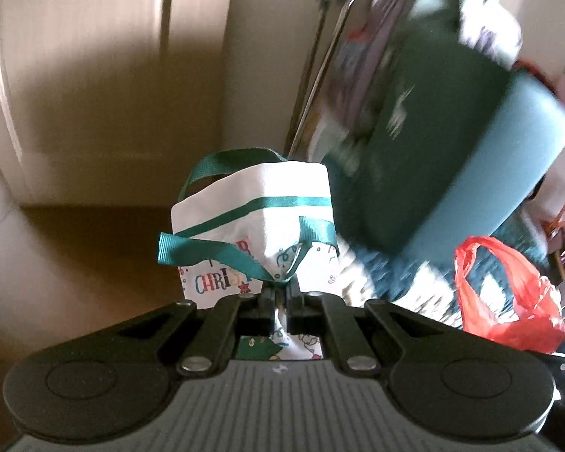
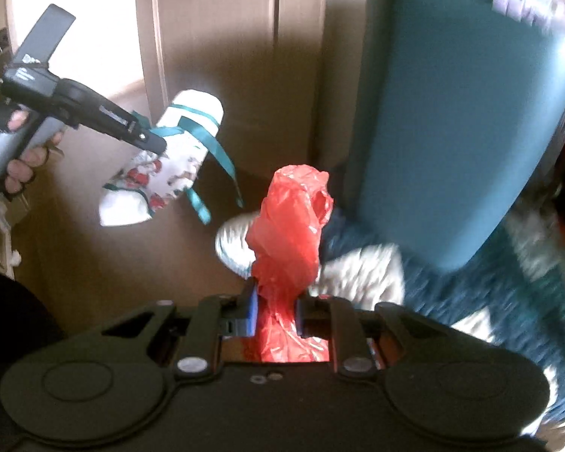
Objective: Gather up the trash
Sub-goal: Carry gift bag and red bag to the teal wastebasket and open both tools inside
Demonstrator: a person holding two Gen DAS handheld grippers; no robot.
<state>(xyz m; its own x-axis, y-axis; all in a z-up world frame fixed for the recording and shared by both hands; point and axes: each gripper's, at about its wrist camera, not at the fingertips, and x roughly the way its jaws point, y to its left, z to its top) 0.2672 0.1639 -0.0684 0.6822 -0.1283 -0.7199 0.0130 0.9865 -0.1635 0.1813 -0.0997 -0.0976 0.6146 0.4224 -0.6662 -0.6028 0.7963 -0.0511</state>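
My left gripper (image 1: 280,293) is shut on a white Christmas gift bag (image 1: 260,211) with teal ribbon handles, held in the air by its edge. The bag also shows in the right wrist view (image 2: 169,158), hanging tilted from the left gripper (image 2: 158,145) at the upper left. My right gripper (image 2: 277,309) is shut on a red plastic bag (image 2: 290,226), which bunches up between the jaws. The red bag also shows in the left wrist view (image 1: 504,297) at the lower right.
A teal suitcase (image 2: 452,120) stands at the right, also seen in the left wrist view (image 1: 433,143). A shaggy blue and white rug (image 2: 471,301) lies under it. Wooden doors (image 2: 226,37) and brown floor (image 2: 94,263) fill the left.
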